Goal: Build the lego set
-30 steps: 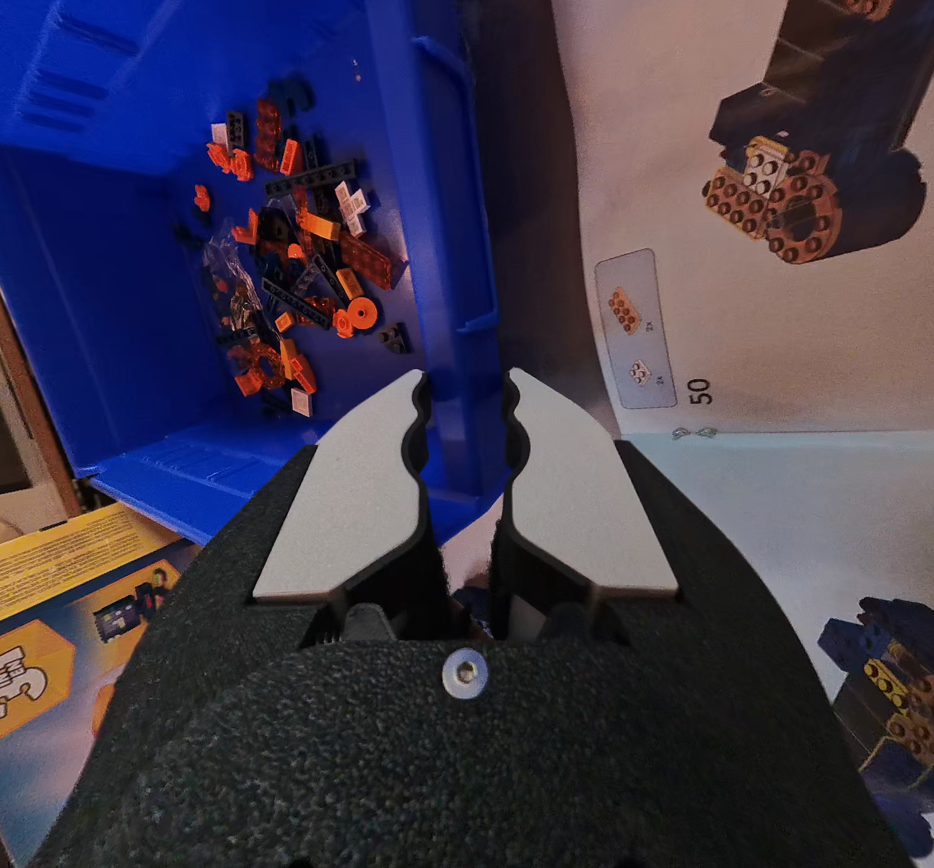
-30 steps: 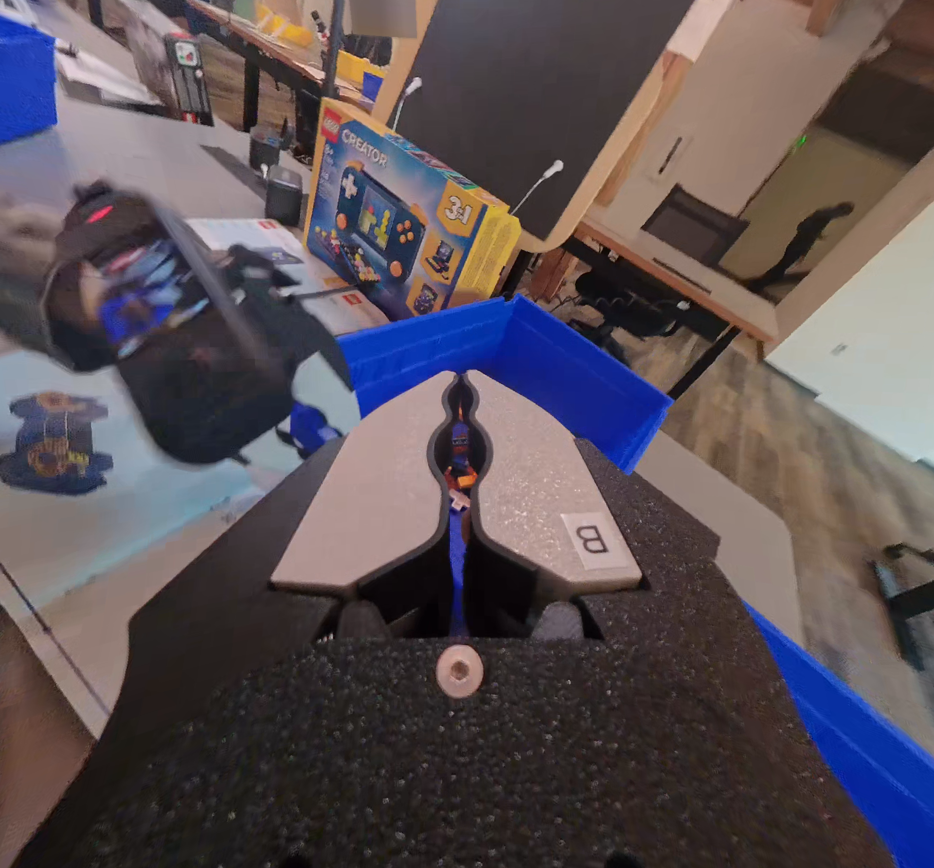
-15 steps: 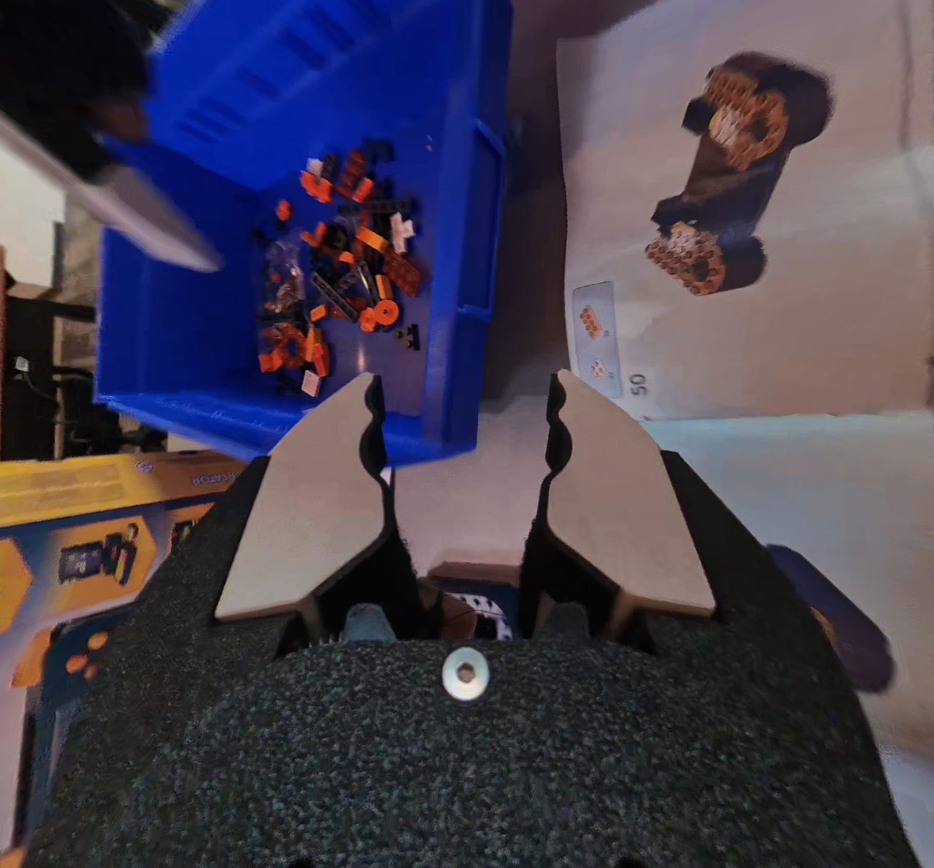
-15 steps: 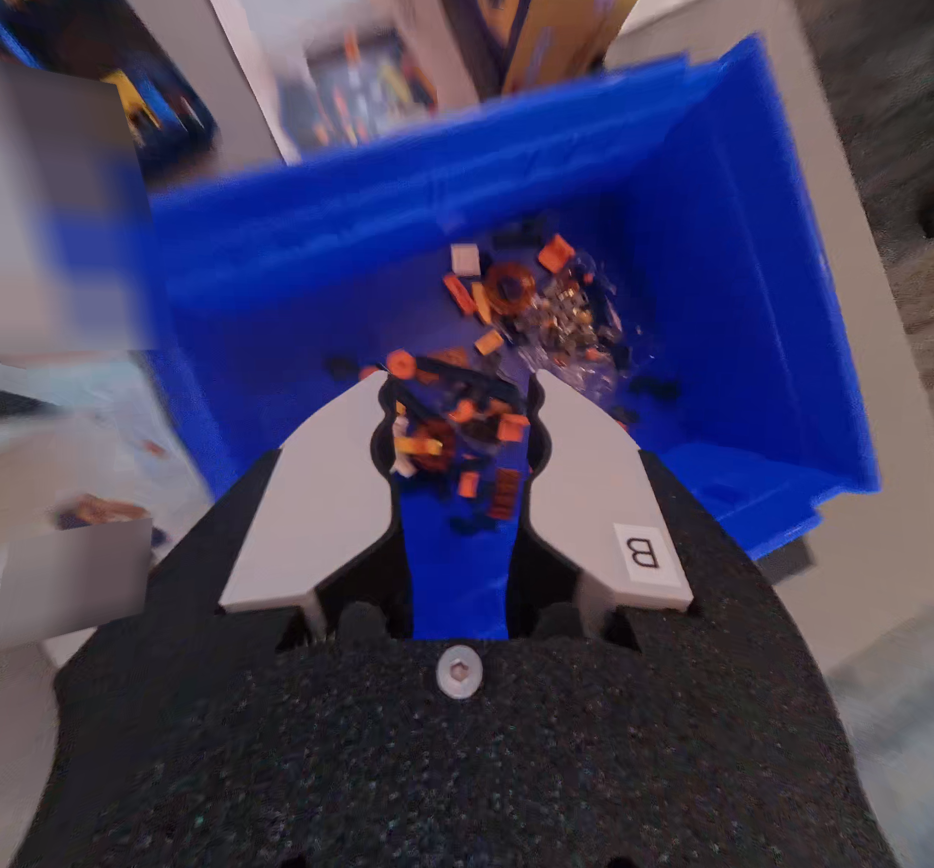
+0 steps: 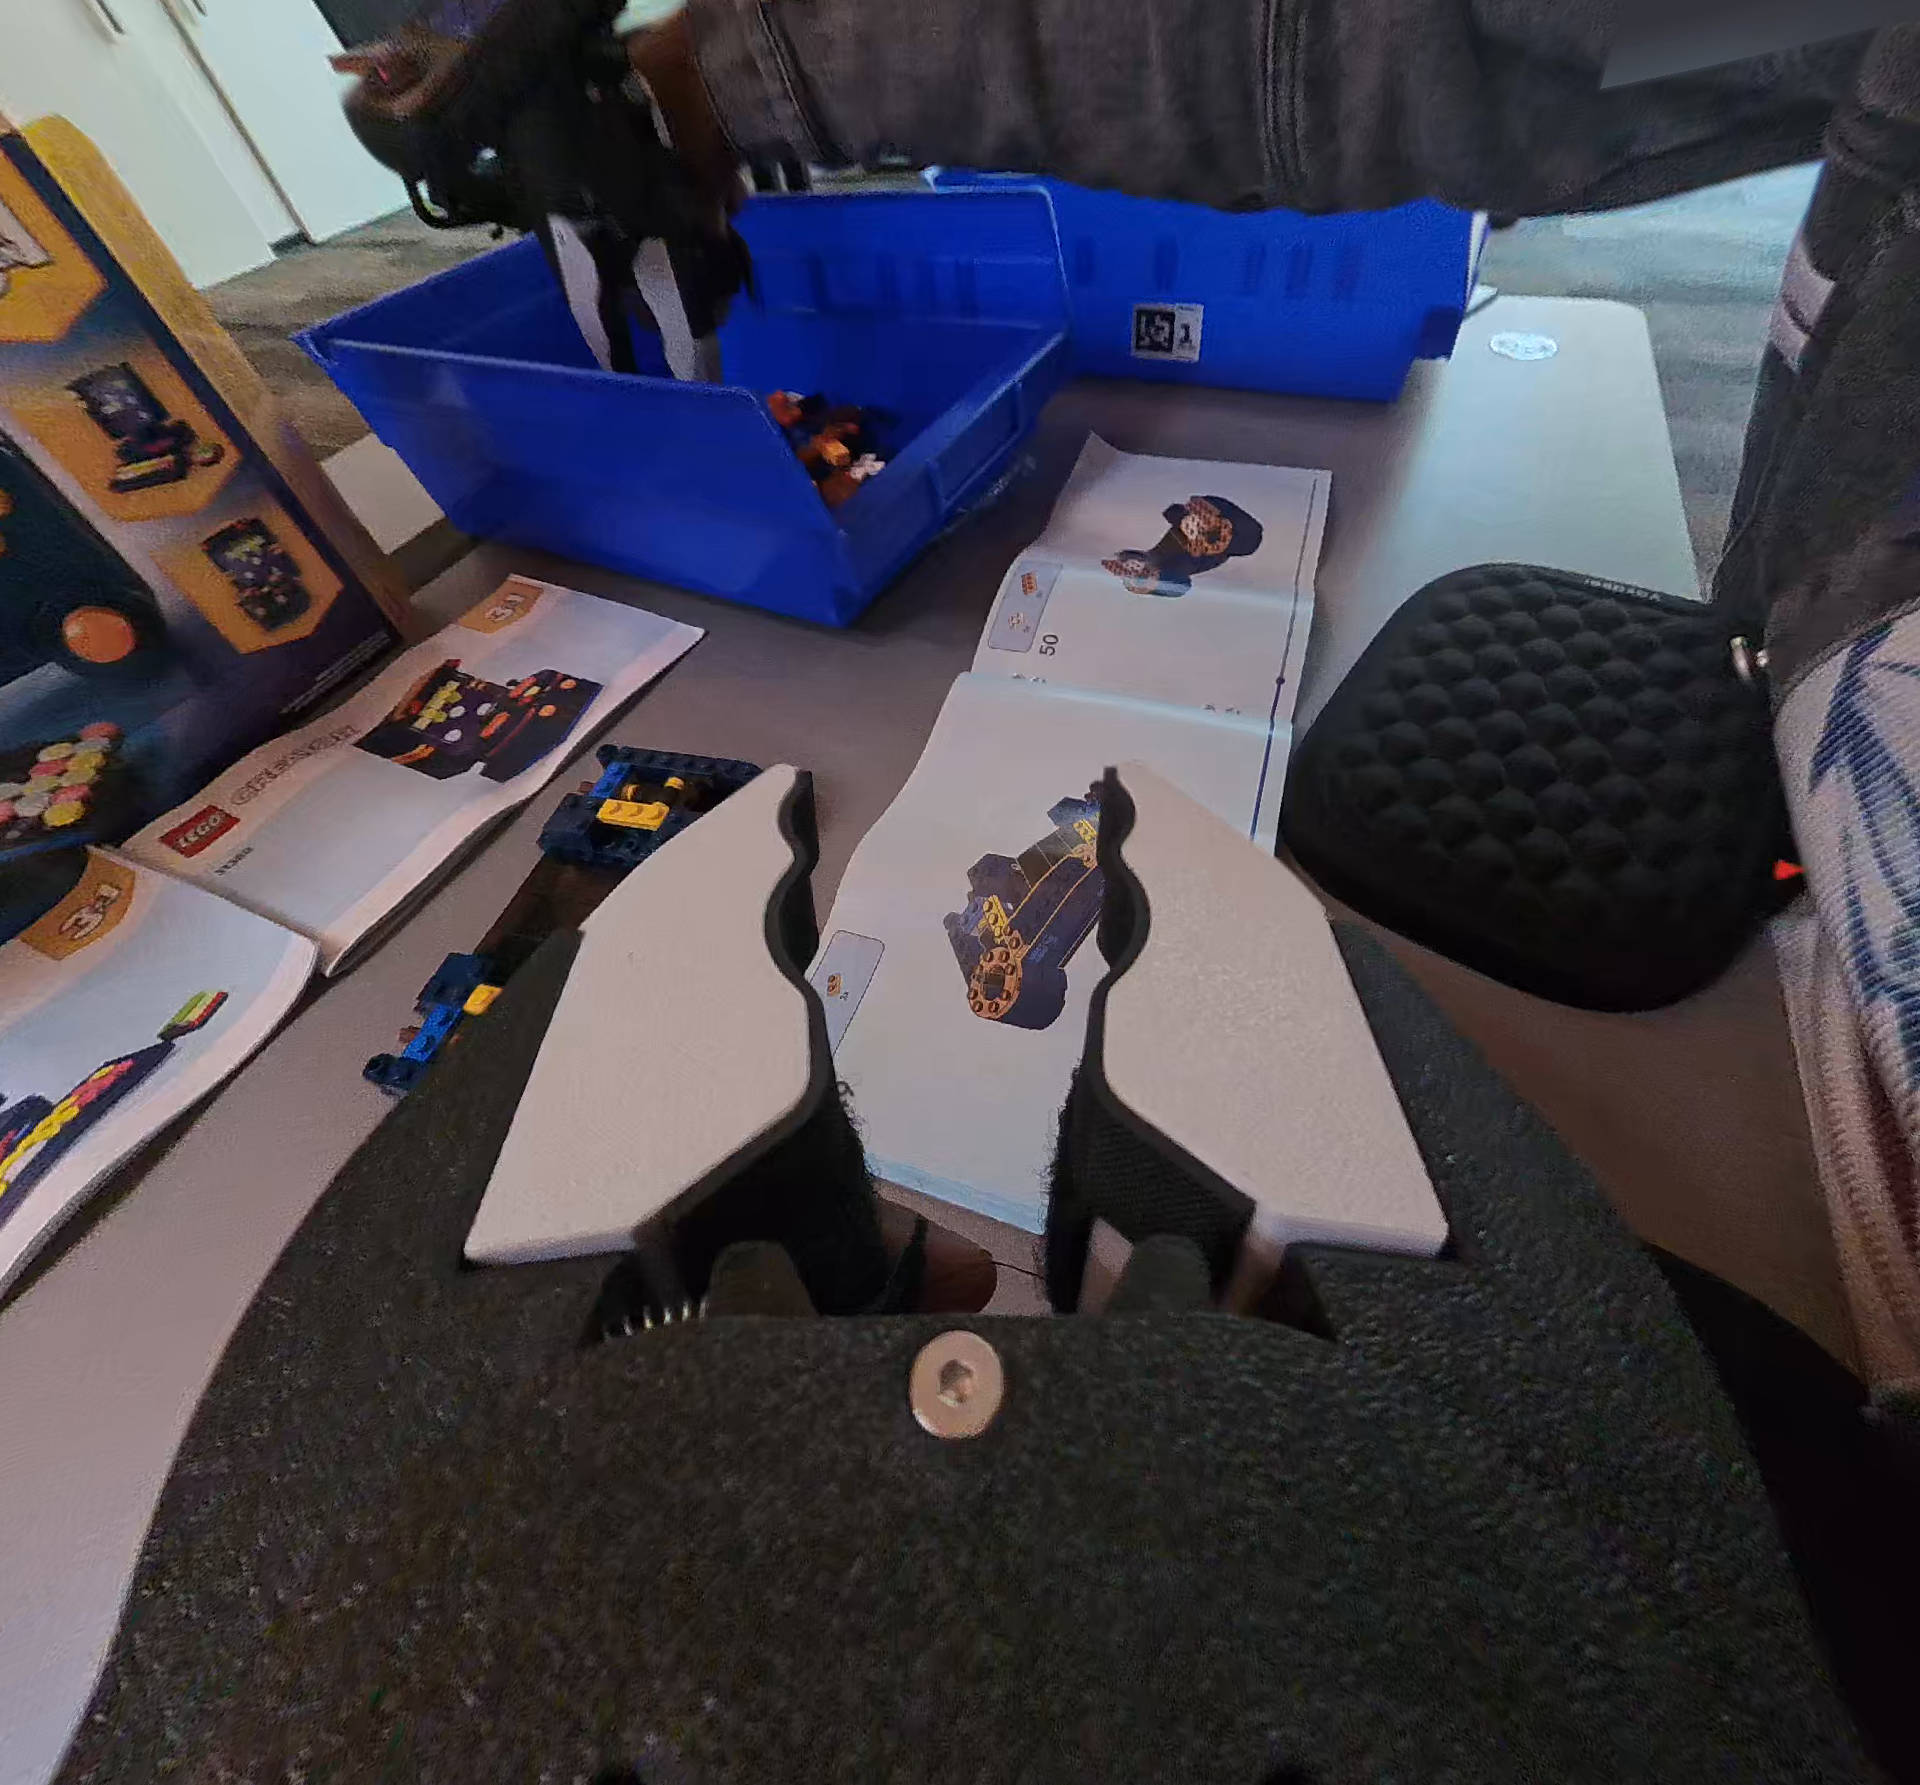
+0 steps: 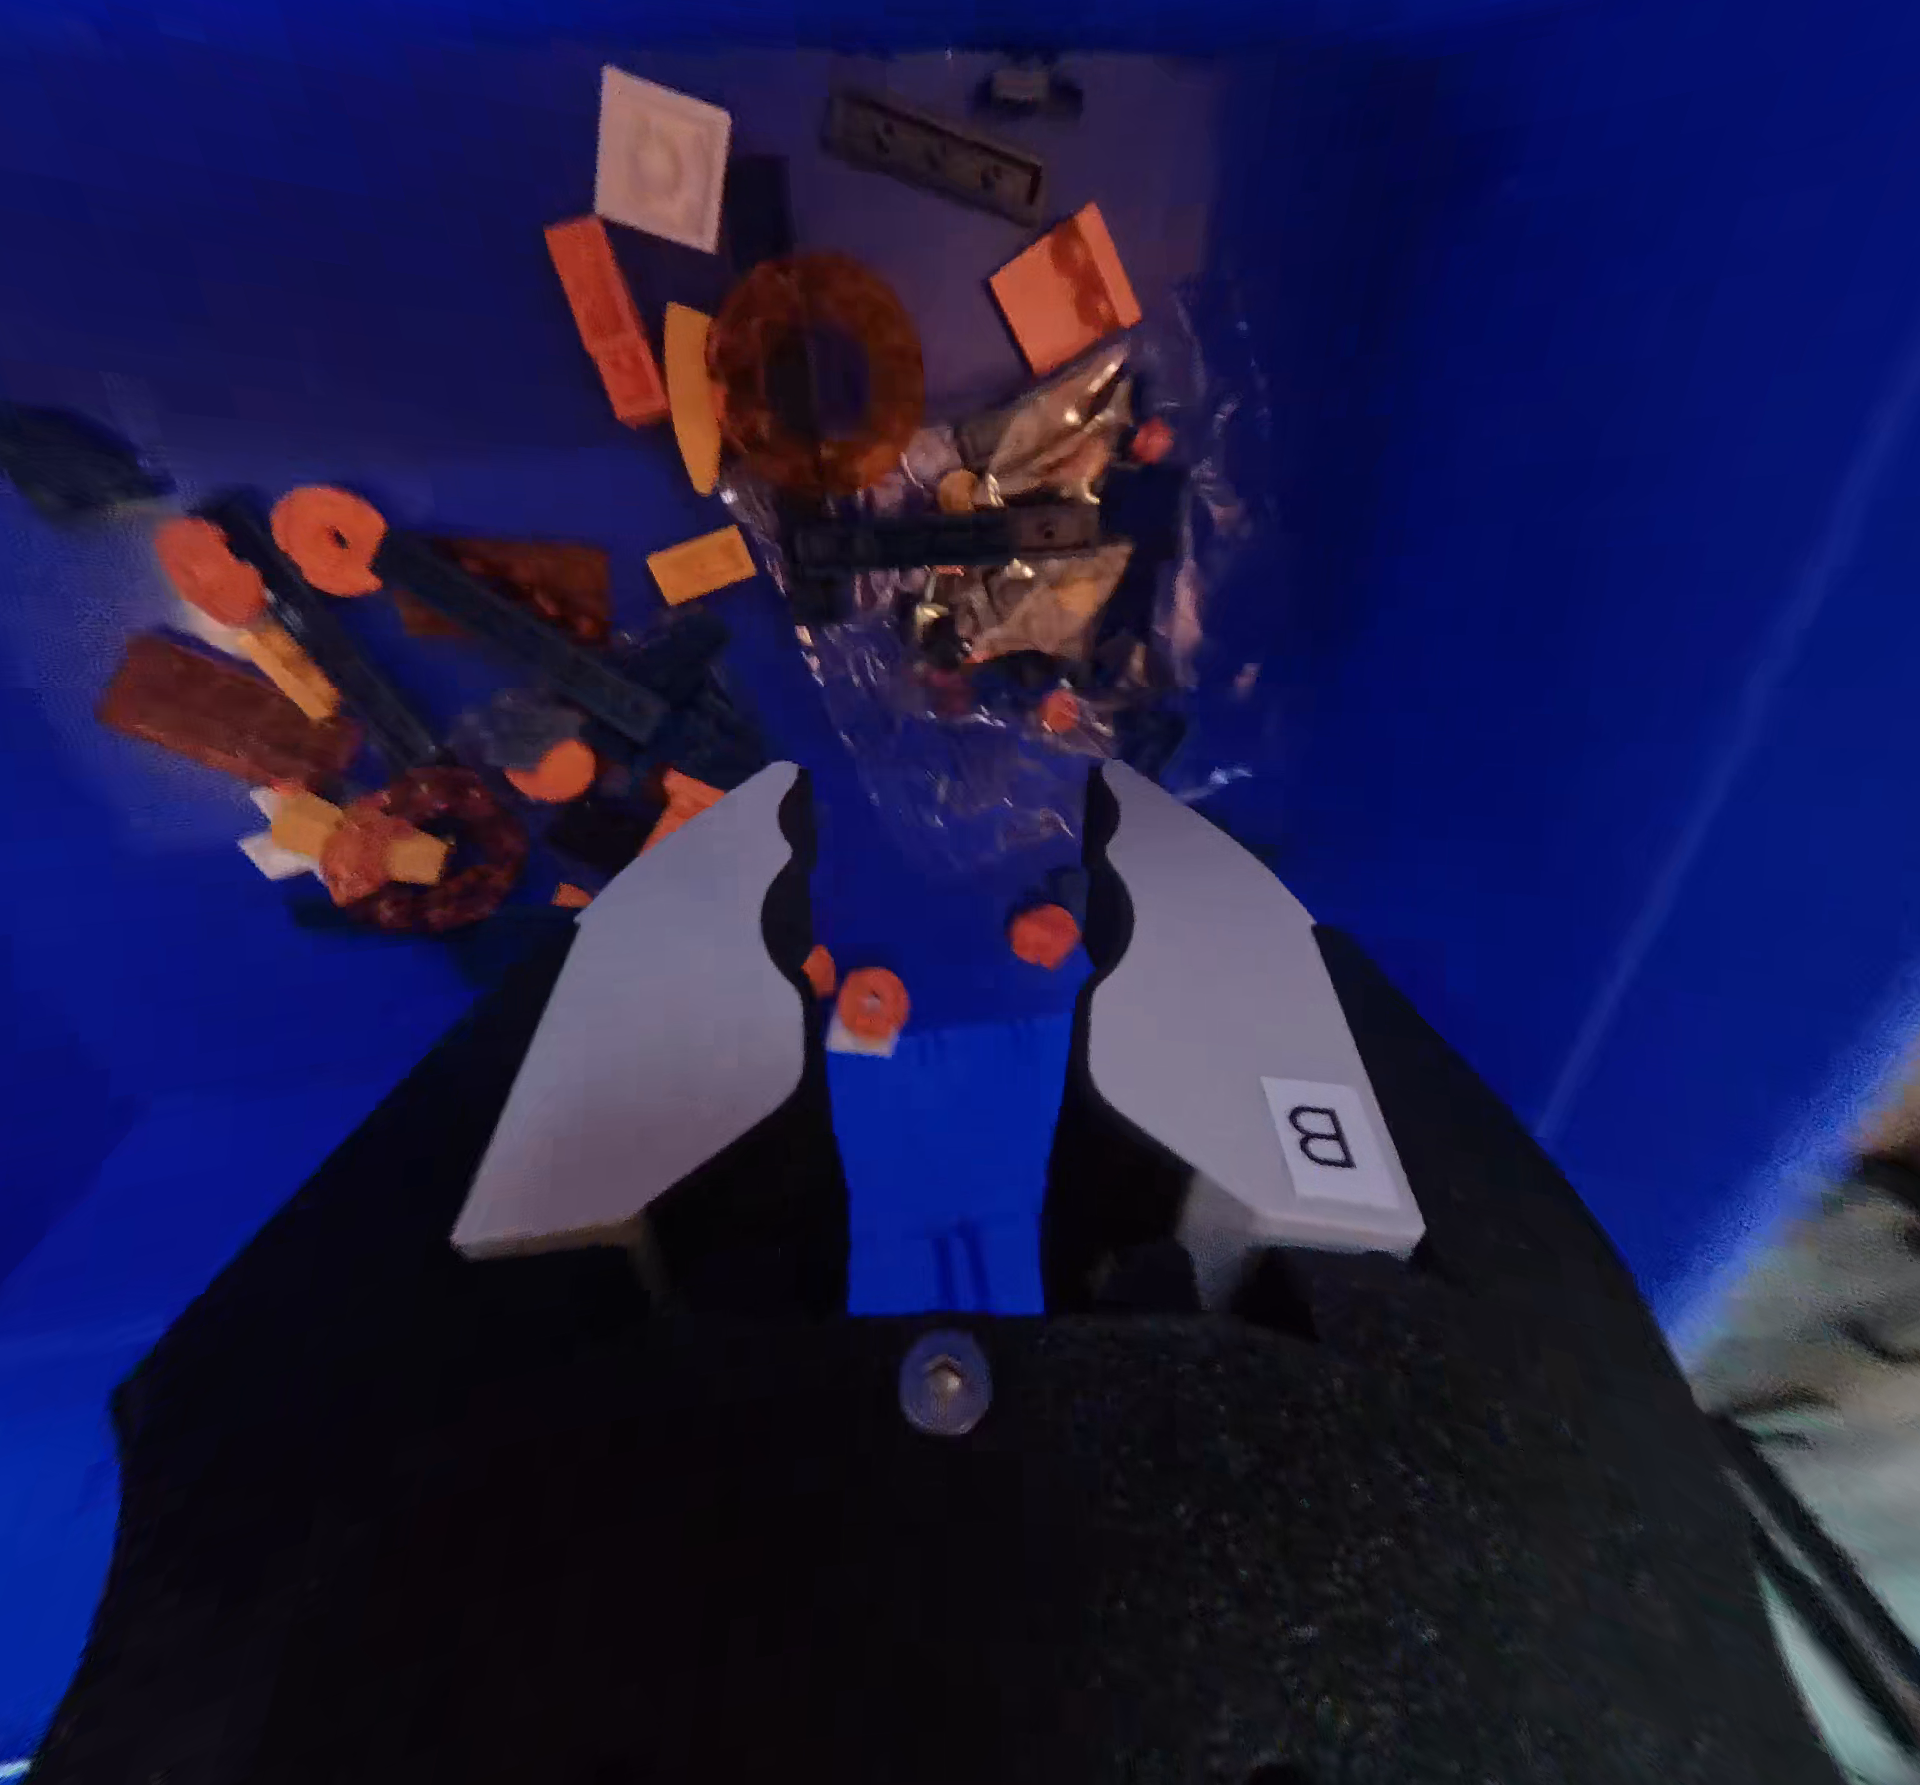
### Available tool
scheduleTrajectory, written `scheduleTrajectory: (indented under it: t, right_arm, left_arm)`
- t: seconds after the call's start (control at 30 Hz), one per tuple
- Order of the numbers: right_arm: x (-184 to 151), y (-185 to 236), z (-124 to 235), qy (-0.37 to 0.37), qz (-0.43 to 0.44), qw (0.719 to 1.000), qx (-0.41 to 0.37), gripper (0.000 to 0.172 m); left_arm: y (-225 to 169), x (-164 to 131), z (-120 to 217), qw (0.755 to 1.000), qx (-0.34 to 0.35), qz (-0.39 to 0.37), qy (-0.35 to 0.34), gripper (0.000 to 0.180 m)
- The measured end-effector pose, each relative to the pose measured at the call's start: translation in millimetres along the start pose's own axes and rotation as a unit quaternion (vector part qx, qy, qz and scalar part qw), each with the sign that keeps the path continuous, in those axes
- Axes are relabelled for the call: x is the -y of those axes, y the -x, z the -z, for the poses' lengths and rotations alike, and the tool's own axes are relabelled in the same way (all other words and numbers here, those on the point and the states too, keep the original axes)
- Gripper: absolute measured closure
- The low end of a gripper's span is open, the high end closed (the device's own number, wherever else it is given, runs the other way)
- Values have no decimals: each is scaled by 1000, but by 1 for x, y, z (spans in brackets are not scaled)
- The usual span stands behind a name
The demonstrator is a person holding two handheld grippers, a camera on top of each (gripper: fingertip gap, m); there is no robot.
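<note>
Two grippers are out, and neither has anything in it. The left gripper [image 5: 956, 800] hangs low over the table with its jaws apart, above an open booklet [image 5: 1049, 800] showing a dark blue model. Just to its left sits a small blue build [image 5: 644, 805] with a yellow piece on top, and more loose blue bits [image 5: 436, 1018] lie nearer the camera. A black case [image 5: 1527, 779] rests to its right, well clear.

The right gripper [image 6: 945, 790] is down inside the blue bin [image 5: 623, 478], jaws spread, nothing pinched. Straight ahead of its tips lies a crumpled clear bag [image 6: 987, 613] with small parts in it. Small orange rounds sit between the fingers on the bin floor: one [image 6: 1044, 935] close to the right finger, another [image 6: 871, 1003] farther back on a white tile. Off to the left is a heap of orange and dark pieces [image 6: 416, 675].

From where I stand, a clean pick in there calls for centring on a single piece and keeping the tips off the bag, which would likely snag or drag its neighbours. The view is smeared, so I can't say for certain whether the nearer round touches the finger. Flat plates against the floor look awkward; studs or rings should pinch more easily.
</note>
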State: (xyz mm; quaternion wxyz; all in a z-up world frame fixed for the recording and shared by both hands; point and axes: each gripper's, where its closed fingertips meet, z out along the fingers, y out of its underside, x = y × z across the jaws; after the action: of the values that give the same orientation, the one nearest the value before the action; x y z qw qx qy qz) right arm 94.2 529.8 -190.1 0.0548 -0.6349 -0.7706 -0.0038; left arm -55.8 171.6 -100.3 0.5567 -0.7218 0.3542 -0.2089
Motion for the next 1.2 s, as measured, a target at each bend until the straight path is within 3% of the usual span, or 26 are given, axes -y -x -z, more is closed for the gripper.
scheduleTrajectory:
  t: [0.03,0.17,0.27,0.57,0.67,0.73,0.83,1.03,1.2]
  right_arm:
    - [0,3,-8,-1,-16,1000,19,118]
    - [4,5,-20,-2,-39,999,33,171]
    - [5,1,-12,17,19,1000,-17,171]
    - [21,-4,66,-125,-30,989,-66,171]
    - [23,14,81,-182,-102,978,29,172]
    - [14,24,84,-173,-134,973,68,172]
    - [26,43,109,-274,-176,934,148,172]
    - [18,83,119,-282,-198,920,186,172]
    - [22,114,124,-257,-167,935,180,172]
  left_arm:
    - [0,2,3,1000,6,2,-11,129]
    - [2,10,6,999,21,3,-47,131]
    - [3,14,6,999,19,-6,-46,132]
    - [-1,34,4,996,26,-59,-61,135]
    - [-5,46,1,995,9,-58,-81,135]
    - [-7,54,-2,995,-10,-46,-93,135]
    - [-3,66,-9,993,-27,-56,-97,135]
    - [29,111,-48,987,-29,-124,-101,136]
    - [58,136,-134,975,-34,-211,-57,140]
